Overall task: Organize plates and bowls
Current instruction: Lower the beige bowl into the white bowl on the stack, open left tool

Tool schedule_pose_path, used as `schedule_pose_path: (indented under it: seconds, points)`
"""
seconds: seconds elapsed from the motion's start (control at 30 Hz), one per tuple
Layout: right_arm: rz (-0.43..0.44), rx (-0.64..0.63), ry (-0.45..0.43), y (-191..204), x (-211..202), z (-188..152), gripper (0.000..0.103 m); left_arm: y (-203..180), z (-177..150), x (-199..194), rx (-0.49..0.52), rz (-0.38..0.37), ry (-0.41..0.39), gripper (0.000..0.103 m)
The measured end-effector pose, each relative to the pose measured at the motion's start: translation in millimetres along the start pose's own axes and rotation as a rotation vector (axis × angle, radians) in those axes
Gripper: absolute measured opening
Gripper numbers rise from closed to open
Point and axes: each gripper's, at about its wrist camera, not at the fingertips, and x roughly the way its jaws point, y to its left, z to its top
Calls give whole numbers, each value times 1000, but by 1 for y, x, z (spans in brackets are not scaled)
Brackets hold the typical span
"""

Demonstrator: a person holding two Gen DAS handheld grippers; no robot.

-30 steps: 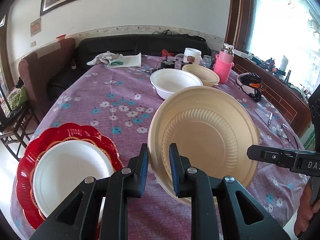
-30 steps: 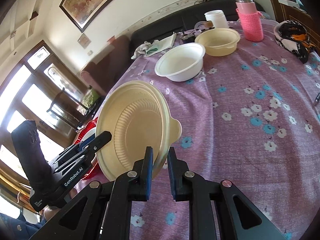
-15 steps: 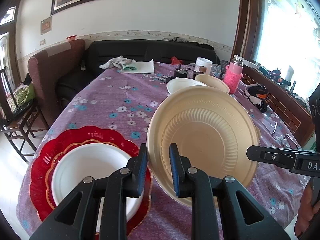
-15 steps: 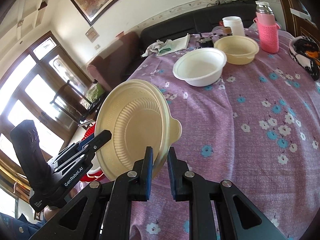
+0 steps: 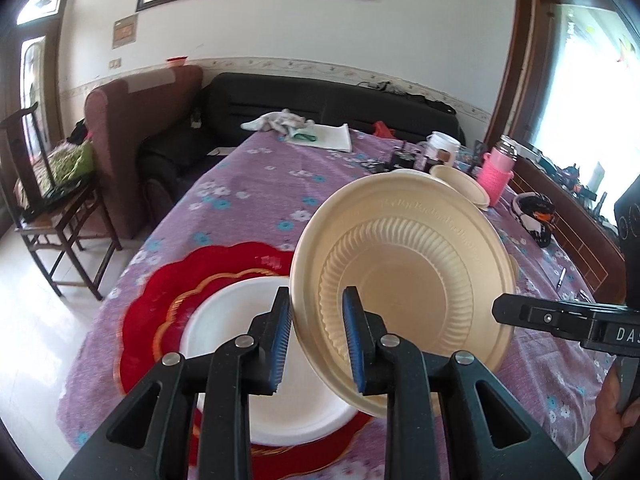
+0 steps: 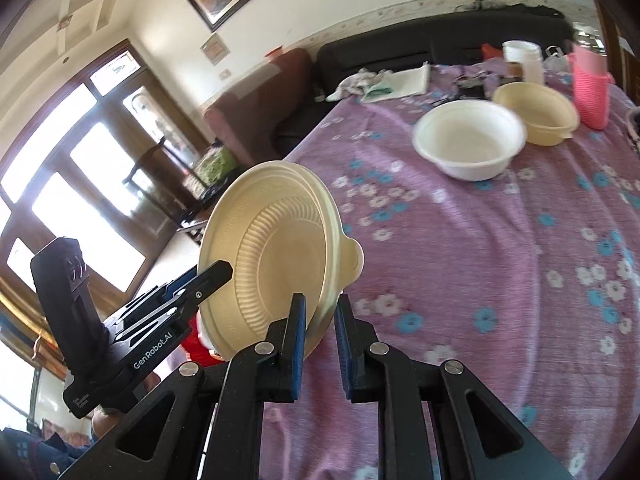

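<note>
Both grippers hold one cream plastic plate (image 5: 404,276) tilted on edge above the table; it also shows in the right wrist view (image 6: 272,256). My left gripper (image 5: 316,340) is shut on its left rim. My right gripper (image 6: 320,332) is shut on its right rim. Below lies a red scalloped plate (image 5: 152,312) with a white plate (image 5: 240,320) on it, at the table's near left. A white bowl (image 6: 468,144) and a cream bowl (image 6: 536,112) sit at the far end.
A purple floral cloth (image 6: 500,260) covers the table. A pink-sleeved bottle (image 5: 498,172), a white jar (image 5: 442,146), a folded cloth (image 5: 320,136) and a black-orange item (image 5: 534,216) lie at the far side. A wooden chair (image 5: 48,200) and sofa (image 5: 320,104) stand beyond.
Both grippers have carried the cream plate left and back, so it now hangs partly over the red and white plates. The grip on it has not changed.
</note>
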Motion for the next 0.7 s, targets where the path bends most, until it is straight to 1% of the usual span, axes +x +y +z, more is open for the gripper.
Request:
schedule_pose_path:
  seconds: [0.2, 0.3, 0.43, 0.6, 0.7]
  points:
    - [94, -3, 87, 24, 29, -4, 16, 37, -8, -9, -48, 49, 29, 24]
    - [113, -6, 129, 34, 46, -9, 17, 52, -13, -4, -70, 84, 55, 24]
    - [142, 14, 185, 40, 69, -13, 17, 68, -17, 2, -109, 103, 80, 24]
    - [153, 40, 212, 40, 83, -15, 18, 73, -17, 6, -117, 110, 83, 24]
    - [146, 40, 207, 39, 84, -14, 19, 74, -16, 8, -119, 108, 86, 24]
